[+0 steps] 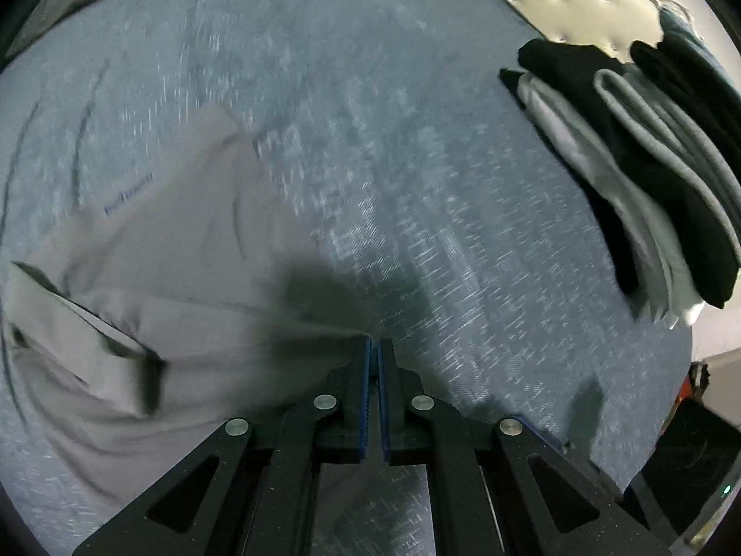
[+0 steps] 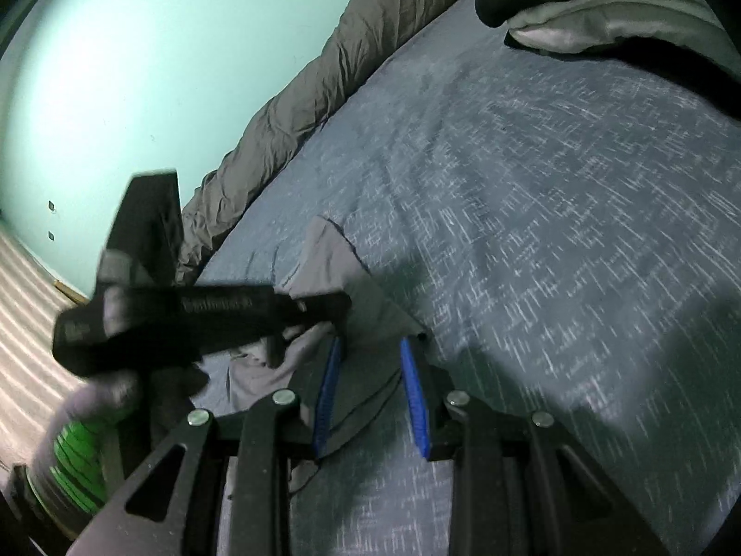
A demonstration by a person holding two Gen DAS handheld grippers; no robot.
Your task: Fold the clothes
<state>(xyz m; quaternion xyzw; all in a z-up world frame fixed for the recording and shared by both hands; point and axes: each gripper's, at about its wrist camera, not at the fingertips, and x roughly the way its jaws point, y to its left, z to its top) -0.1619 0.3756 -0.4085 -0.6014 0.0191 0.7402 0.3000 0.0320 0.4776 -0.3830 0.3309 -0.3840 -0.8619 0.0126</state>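
The left tool [image 1: 374,347] had its blue-lined jaws pressed together on an edge of the grey garment [image 1: 185,278], pinching the cloth right at the tips. From that pinch the grey garment spread away to the left of the tool over the blue-grey bedspread [image 1: 370,116], rumpled, with a dark fold along its near left side and a small line of blue print farther out. The right tool [image 2: 370,347] stood spread, its blue pads apart, with a corner of the grey garment [image 2: 333,259] lying just ahead of its tips and running in between them; no cloth was clamped there. In the right wrist view the left tool's black body [image 2: 185,319] crossed just left of that corner, blurred. Well apart from the grey garment, at the far right of the bedspread, sat a stack of folded clothes [image 1: 648,176] in black and pale grey. Beyond the garment, along the bedspread's far edge, a crumpled dark grey duvet [image 2: 315,92] lay against a pale green wall [image 2: 139,69].
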